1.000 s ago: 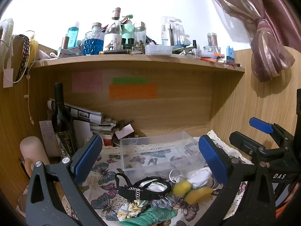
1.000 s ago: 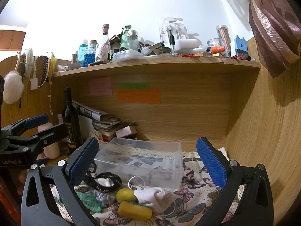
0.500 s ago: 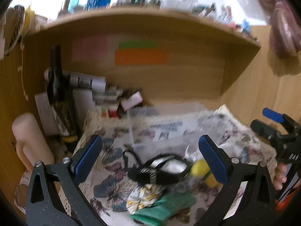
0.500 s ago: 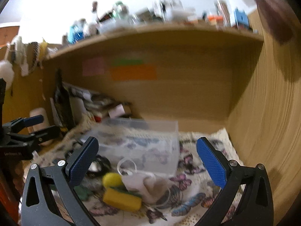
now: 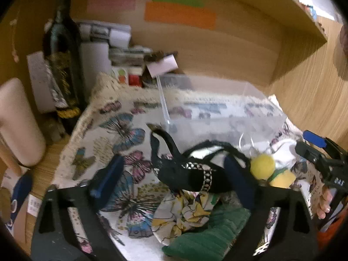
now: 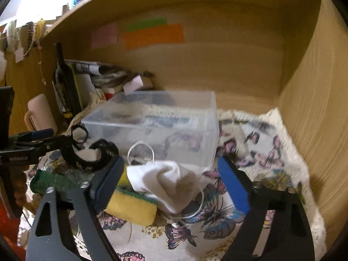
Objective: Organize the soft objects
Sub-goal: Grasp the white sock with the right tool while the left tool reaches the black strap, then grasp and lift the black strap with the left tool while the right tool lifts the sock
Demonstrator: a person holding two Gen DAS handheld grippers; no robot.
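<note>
Left gripper (image 5: 173,179): wide open, holding nothing, low over a black strap with a chain trim (image 5: 191,174) on the butterfly cloth (image 5: 121,130).
Right gripper (image 6: 171,183): wide open, holding nothing; a crumpled white cloth (image 6: 167,181) lies between its blue pads, not pinched.
Soft objects: all heaped on the butterfly cloth just in front of the clear plastic box (image 6: 156,126). A yellow sponge with a green layer (image 6: 130,206) touches the white cloth; a yellow ball (image 5: 262,166) sits just beside the black strap; a floral fabric piece (image 5: 184,213) and a green ribbed cloth (image 5: 206,237) lie nearest the left wrist camera.
Box: holds none of the heaped pieces.
Worktop back left corner: dark wine bottle (image 5: 63,54), gold label too blurred to read, beside stacked papers.
Back panel: pink, green and orange sticky notes (image 6: 154,35), no legible writing.
Readable text: "DAS" on the right gripper's body in the left wrist view.
</note>
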